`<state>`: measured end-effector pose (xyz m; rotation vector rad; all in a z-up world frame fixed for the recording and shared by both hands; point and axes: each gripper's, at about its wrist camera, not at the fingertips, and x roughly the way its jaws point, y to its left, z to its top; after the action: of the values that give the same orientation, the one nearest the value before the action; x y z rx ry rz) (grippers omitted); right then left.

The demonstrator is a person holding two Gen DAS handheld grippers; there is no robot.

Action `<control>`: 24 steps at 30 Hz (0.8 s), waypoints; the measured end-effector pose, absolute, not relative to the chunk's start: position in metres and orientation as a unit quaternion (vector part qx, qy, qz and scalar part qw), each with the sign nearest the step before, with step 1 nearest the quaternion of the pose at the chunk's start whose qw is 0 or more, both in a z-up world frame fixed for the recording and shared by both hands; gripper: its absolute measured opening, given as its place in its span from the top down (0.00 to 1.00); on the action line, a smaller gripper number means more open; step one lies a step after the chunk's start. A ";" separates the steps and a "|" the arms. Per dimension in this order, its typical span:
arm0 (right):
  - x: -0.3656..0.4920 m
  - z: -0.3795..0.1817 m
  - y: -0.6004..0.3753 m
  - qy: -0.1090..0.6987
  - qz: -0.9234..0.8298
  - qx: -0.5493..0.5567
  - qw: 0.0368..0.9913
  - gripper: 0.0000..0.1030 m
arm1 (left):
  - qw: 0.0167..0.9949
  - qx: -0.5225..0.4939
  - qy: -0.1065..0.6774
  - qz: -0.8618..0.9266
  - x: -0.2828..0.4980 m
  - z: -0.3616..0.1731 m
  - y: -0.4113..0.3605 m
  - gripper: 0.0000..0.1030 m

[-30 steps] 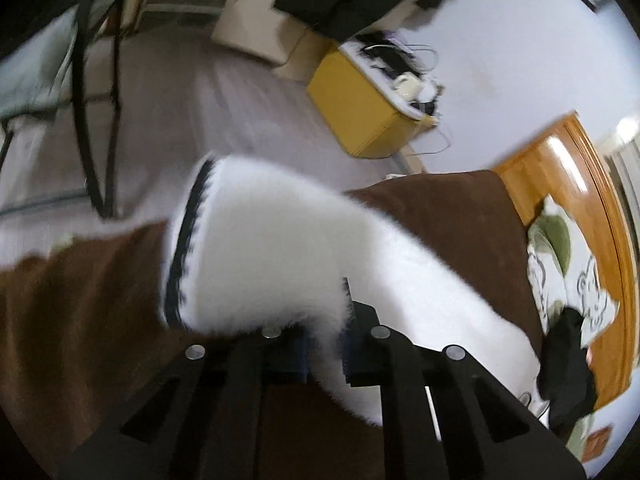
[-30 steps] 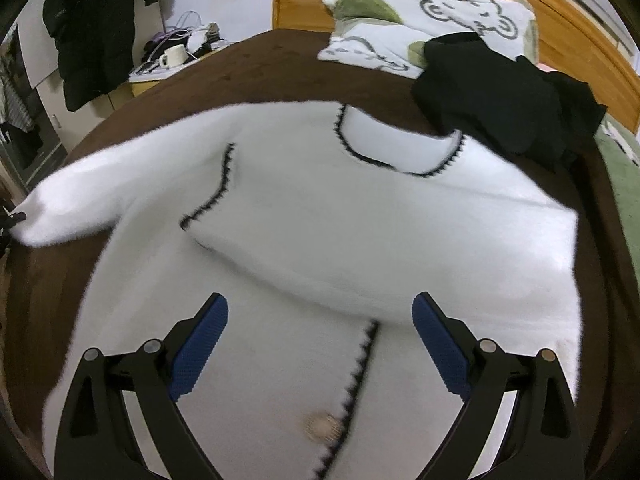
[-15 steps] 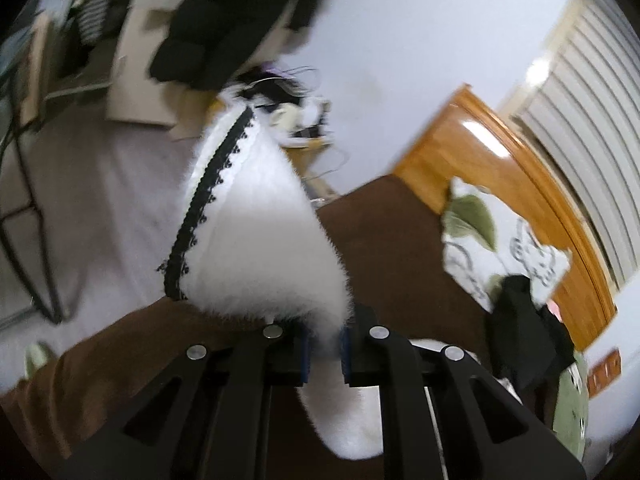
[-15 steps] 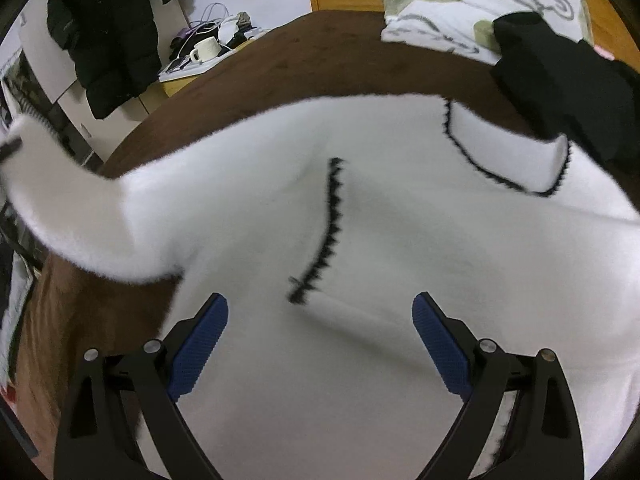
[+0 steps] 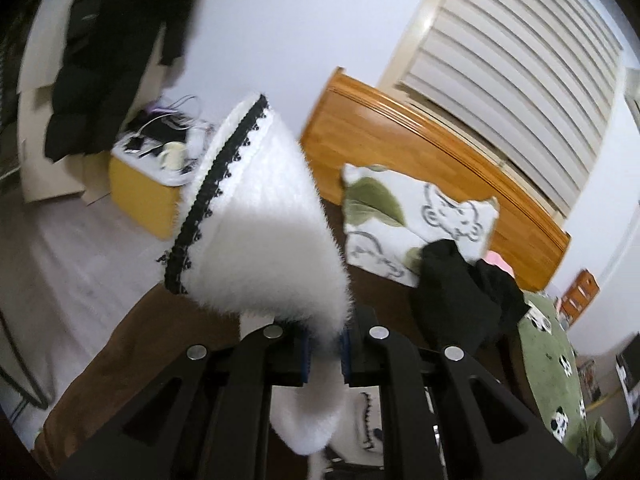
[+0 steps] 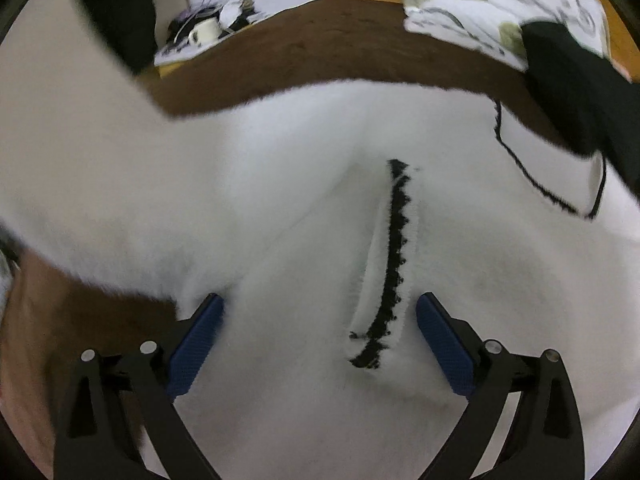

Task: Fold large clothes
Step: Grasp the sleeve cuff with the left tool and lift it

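A fluffy white sweater with black scalloped trim lies spread on the brown bed cover. My left gripper is shut on the sweater's left sleeve and holds its black-trimmed cuff up in the air. In the right wrist view that raised sleeve crosses the left side. My right gripper is open, its blue pads low over the sweater's body, on either side of a folded-in black-trimmed cuff.
A black garment and a patterned pillow lie by the wooden headboard. A yellow bedside box with a mug and cables stands left of the bed. A dark coat hangs behind it.
My left gripper has lifted the sleeve off the bed and swung it up and toward the headboard. My right gripper has moved forward and lower over the sweater's body, still open.
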<state>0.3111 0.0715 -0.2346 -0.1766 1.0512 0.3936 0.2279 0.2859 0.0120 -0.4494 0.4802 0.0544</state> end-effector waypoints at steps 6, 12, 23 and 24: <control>0.303 -0.232 0.064 0.481 0.193 -0.081 0.852 0.08 | 0.949 -0.199 0.243 -0.006 0.246 0.026 0.254 0.87; 0.281 -0.217 0.037 0.464 0.189 -0.048 0.864 0.08 | 0.947 -0.191 0.257 -0.038 0.264 0.036 0.221 0.87; 0.224 -0.164 -0.081 0.444 0.130 -0.017 0.886 0.08 | 0.934 -0.165 0.295 -0.115 0.290 0.029 0.112 0.87; 0.221 -0.161 -0.091 0.443 0.122 -0.014 0.888 0.08 | 0.933 -0.163 0.298 -0.120 0.291 0.026 0.102 0.87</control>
<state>0.2213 -0.0911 -0.1609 -0.0284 0.9202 0.2540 0.2911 0.1017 0.0260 -0.3331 0.6102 -0.2464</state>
